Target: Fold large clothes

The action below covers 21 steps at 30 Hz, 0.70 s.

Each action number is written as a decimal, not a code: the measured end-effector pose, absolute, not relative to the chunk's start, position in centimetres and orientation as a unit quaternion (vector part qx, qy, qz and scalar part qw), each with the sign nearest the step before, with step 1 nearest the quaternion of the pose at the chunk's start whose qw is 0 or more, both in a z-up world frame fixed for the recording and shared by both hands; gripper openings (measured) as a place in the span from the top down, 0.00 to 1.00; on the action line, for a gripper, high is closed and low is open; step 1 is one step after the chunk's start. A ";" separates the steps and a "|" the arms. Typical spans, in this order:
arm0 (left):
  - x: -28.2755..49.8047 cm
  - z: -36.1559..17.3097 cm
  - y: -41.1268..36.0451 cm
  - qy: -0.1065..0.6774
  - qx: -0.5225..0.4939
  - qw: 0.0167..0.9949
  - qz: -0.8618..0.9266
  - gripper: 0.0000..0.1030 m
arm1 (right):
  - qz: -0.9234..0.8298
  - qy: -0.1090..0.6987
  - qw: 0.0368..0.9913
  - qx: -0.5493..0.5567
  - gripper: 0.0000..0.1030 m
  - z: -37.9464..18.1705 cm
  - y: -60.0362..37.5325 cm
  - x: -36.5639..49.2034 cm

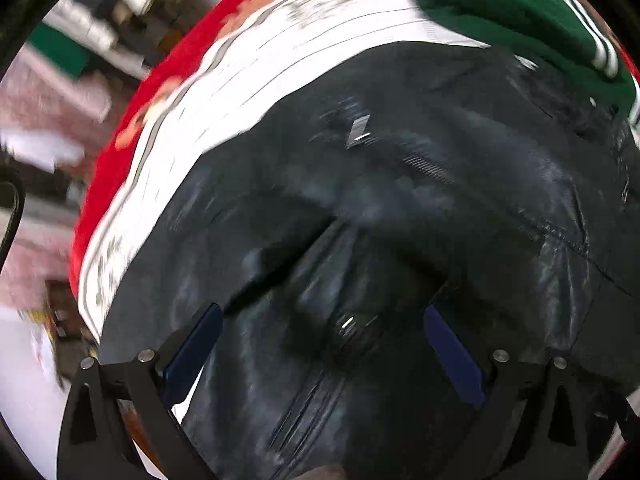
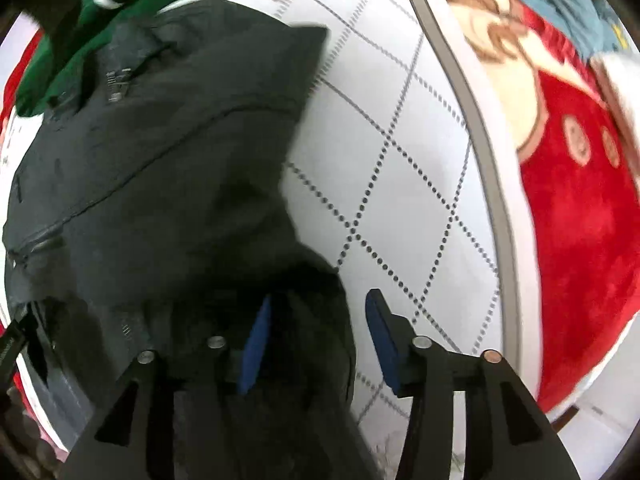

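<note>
Black jacket [image 1: 360,220] on white quilt [image 2: 400,160] — crumpled, unfolded

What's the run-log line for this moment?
step: fold black jacket | left gripper: open above jacket | right gripper: open at jacket edge | surface: white quilted mat

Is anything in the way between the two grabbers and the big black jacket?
Nothing visible. The left hand-held gripper hangs open right over the black jacket. The right hand-held gripper is open at the jacket's edge, dark cloth between its fingers. The green garment lies off at the far end.
</note>
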<state>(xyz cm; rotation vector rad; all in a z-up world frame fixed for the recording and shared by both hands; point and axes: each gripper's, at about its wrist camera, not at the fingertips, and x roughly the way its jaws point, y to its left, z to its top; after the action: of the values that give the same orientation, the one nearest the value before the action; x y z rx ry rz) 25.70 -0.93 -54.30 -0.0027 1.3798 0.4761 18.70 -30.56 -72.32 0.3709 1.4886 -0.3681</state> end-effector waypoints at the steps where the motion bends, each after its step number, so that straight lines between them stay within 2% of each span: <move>1: 24.7 -53.9 0.4 0.635 -0.027 0.739 0.222 0.00 | -0.157 0.664 0.712 0.166 0.49 -71.2 -30.1 18.4; 4: 19.8 -52.8 6.1 0.648 -0.142 0.706 0.249 0.00 | -0.127 0.660 0.721 0.166 0.29 -68.6 -27.6 18.2; 7: 13.4 -53.4 12.8 0.642 -0.286 0.649 0.292 0.00 | -0.094 0.665 0.725 0.155 0.29 -67.3 -24.7 17.9; 10: 7.1 -55.7 19.0 0.596 -0.420 0.596 0.336 0.01 | -0.054 0.679 0.718 0.144 0.29 -68.0 -20.7 19.0; 15: 1.7 -60.3 25.5 0.498 -0.563 0.547 0.370 0.05 | -0.016 0.698 0.704 0.132 0.29 -70.4 -14.4 21.9; 18: -0.2 -61.2 28.3 0.438 -0.596 0.532 0.412 0.08 | -0.003 0.697 0.708 0.109 0.29 -71.5 -11.7 22.2; 20: -0.9 -60.6 29.7 0.400 -0.589 0.536 0.454 0.32 | 0.003 0.700 0.707 0.101 0.29 -72.2 -10.2 22.3; 21: -0.9 -60.0 30.3 0.391 -0.575 0.542 0.471 0.39 | 0.004 0.702 0.706 0.097 0.29 -72.5 -9.4 22.5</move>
<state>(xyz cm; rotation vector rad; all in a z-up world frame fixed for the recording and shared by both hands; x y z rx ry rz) -0.95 30.30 -60.00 -1.3656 0.9296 1.1197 22.51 -9.43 -72.48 0.2153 1.5600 0.0079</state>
